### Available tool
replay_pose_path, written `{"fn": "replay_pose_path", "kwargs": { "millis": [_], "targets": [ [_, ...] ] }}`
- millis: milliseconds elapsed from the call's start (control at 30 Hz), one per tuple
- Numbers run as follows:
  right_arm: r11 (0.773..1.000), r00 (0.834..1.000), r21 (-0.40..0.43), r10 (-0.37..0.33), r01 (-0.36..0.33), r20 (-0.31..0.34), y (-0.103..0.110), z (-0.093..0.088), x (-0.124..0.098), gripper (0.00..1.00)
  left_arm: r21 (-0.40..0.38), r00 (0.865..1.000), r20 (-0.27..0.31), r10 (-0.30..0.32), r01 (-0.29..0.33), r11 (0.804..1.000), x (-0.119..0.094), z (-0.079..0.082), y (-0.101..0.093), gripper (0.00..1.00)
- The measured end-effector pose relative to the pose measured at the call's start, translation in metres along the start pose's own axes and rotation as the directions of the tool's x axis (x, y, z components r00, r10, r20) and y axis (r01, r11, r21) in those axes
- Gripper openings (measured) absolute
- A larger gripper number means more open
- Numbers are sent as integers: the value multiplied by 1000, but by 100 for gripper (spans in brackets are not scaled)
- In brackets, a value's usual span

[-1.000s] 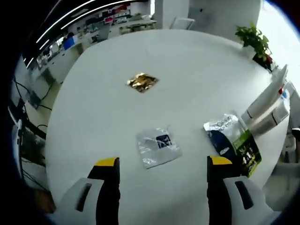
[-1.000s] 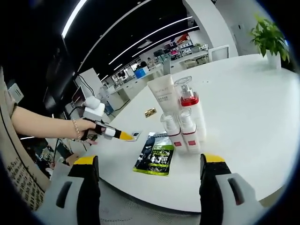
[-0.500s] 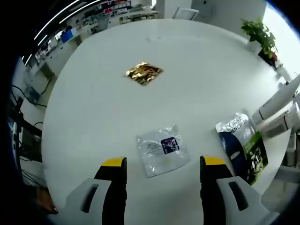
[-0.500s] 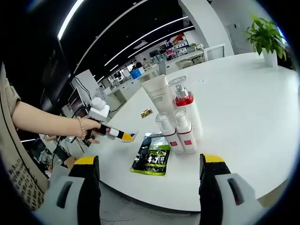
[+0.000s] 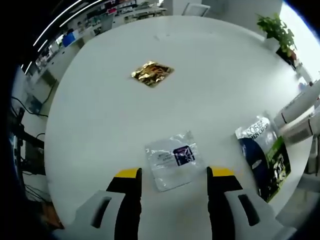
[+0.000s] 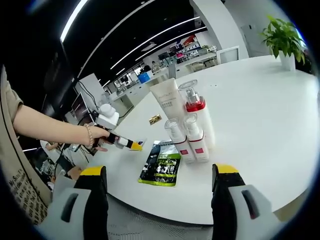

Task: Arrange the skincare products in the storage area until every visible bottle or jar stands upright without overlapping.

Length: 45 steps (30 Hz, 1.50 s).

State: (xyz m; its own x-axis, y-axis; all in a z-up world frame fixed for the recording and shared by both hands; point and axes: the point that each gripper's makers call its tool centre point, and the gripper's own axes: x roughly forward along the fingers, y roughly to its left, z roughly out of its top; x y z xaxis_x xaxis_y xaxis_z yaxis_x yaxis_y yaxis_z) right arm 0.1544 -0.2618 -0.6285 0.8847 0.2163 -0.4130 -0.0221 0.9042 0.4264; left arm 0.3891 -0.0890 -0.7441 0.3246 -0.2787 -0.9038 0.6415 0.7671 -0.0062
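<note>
Sachet (image 5: 173, 161), clear with a purple label, lies flat on the white worktop (image 5: 100, 110), directly ahead of the left hand-held gripper (image 5: 172, 173), its near edge between the two yellow tips; long axis runs roughly crosswise to the jaws. Jaws stand open, holding nothing. Right hand-held gripper (image 6: 156, 171) hangs wide open and empty, well short of the upright bottles (image 6: 192, 131) and green pouch (image 6: 162, 163).

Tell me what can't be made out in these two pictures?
- Tube, right gripper view: its lower part is hidden behind the bottles.
- Clear sachet, left gripper view: its print is too small to read.
- Gold packet, left gripper view: too small to tell what it is.
- Bottles at the left gripper view's right edge: cut off.
- Green pouch, right gripper view: lettering blurred.
</note>
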Motion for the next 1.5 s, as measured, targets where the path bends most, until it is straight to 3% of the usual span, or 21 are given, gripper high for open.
{"fn": "replay_pose_path", "kwargs": {
  "millis": [100,367,567,767,933,1133,1433,1500],
  "targets": [
    [1000,1000,1,-1,1,0,0,0,0,87,17,1000,-6,-6,6,1000,-1,1,0,38],
    [1000,1000,1,-4,4,-1,-1,0,0,86,37,1000,-4,-8,8,999,-4,2,-1,37],
    [1000,1000,-4,3,-3,-4,2,0,0,86,122,1000,4,-10,9,993,-14,2,-2,37],
    [996,998,-59,63,-64,-23,17,1,3,88,192,988,103,-118,97,977,-40,14,-16,37],
    [987,991,-102,123,-128,-53,34,2,7,88,261,977,140,-163,123,958,-63,13,-22,37],
    [974,978,-98,202,-205,-46,53,19,13,76,357,944,212,-253,167,919,-95,15,-47,37],
    [948,954,-114,293,-298,-59,73,40,32,57,588,905,239,-353,154,794,-143,11,-98,37],
    [942,949,-120,310,-315,-57,77,43,36,54,609,895,242,-376,161,777,-153,9,-109,37]
  ]
}}
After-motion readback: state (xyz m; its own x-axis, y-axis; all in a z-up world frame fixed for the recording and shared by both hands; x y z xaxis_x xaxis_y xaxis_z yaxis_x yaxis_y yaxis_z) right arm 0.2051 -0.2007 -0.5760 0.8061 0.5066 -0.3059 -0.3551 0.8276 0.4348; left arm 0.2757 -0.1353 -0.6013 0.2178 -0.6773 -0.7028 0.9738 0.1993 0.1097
